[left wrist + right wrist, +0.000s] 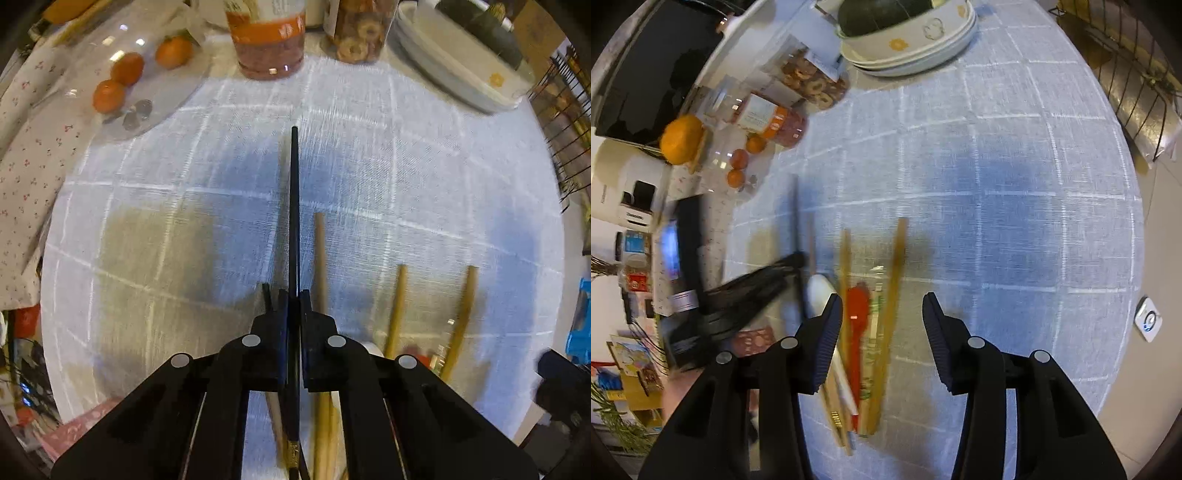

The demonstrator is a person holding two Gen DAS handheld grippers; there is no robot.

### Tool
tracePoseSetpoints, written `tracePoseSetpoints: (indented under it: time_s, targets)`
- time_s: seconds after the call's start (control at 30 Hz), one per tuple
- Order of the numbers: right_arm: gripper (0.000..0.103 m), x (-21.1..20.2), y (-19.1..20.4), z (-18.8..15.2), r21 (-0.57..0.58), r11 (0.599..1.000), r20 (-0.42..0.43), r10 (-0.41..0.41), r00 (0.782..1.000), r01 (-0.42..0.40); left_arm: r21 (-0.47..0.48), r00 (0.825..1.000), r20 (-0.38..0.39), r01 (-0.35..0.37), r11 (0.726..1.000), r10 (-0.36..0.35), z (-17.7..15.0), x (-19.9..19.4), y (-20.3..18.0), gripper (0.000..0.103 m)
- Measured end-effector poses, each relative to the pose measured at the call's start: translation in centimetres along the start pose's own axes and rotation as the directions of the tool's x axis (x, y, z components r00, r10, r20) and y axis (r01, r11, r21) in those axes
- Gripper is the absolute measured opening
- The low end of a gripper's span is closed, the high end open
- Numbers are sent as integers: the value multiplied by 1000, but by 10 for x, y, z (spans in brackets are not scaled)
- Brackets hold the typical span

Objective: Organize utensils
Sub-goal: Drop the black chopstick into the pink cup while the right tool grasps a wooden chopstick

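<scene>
Left hand-held gripper [294, 295]: pressed together on a black chopstick [294, 206]; the stick runs straight out from between the jaws toward the far side, its near end hidden under the gripper body.
Right hand-held gripper [882, 310]: spread wide and holding nothing, hovering over the utensil cluster.
Wooden chopsticks [395, 314]: three pale sticks lie on the counter to the right of the black chopstick, side by side but apart; their near ends are cut off by the left gripper.
Utensil cluster: in the right wrist view, a red utensil [857, 314] and a white utensil [827, 295] lie among the wooden sticks; motion blur makes their exact type hard to tell.
Counter [406, 155]: covered by a pale blue checked cloth.
Far left: three oranges [127, 68] under a clear cover, reflections obscuring detail.
Far edge: two jars [269, 40], tops cut off, and stacked white dishes [454, 74] to the right.
Right edge: wire rack [569, 122], only partly in frame.
</scene>
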State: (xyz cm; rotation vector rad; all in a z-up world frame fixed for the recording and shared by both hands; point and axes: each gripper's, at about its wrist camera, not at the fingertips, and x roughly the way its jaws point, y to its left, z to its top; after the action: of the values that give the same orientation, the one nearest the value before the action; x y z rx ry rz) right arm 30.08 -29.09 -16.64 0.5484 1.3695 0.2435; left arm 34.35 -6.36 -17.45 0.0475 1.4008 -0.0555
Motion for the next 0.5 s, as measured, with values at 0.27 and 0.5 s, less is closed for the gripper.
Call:
tracePoseSetpoints:
  time_s: [0.27,0.5]
  targets:
    - [23,40,-1,0,9,999,-91,36,995,-36,-1,966,239,103,995,-99,-48,-106,21,5]
    - [10,73,17,3,-48,993,-91,-109,990,105,-1,897,414,173,985,-157,-100,-171,33,5]
